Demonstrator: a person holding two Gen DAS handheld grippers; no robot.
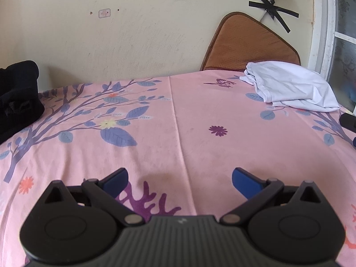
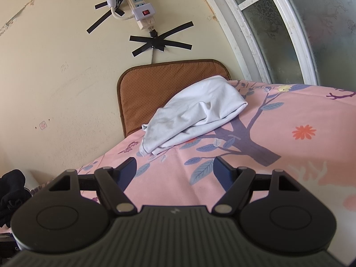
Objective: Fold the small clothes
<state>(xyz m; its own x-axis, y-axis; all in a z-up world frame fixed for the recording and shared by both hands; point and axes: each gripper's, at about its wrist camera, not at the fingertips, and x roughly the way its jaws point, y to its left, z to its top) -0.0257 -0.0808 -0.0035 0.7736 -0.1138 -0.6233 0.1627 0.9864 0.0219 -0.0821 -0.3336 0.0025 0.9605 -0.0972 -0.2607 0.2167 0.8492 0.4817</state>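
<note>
- Left gripper (image 1: 179, 179) – jaws spread, nothing between them, bottom centre above the pink sheet (image 1: 200, 115).
- Right gripper (image 2: 174, 168) – jaws spread, empty; white garment (image 2: 193, 115) lies mid-frame beyond it.

Both pictures are bright and sharp. Soft daylight comes in from the window (image 2: 289, 33) at two o'clock. Shadows are faint. Straight lines bend near the edges, and the corners go dark.

We see a bed (image 1: 178, 122) under a pink floral sheet, a white garment (image 1: 291, 87) bunched at its far right corner, a black cloth heap (image 1: 17, 93) at its far left edge.
</note>
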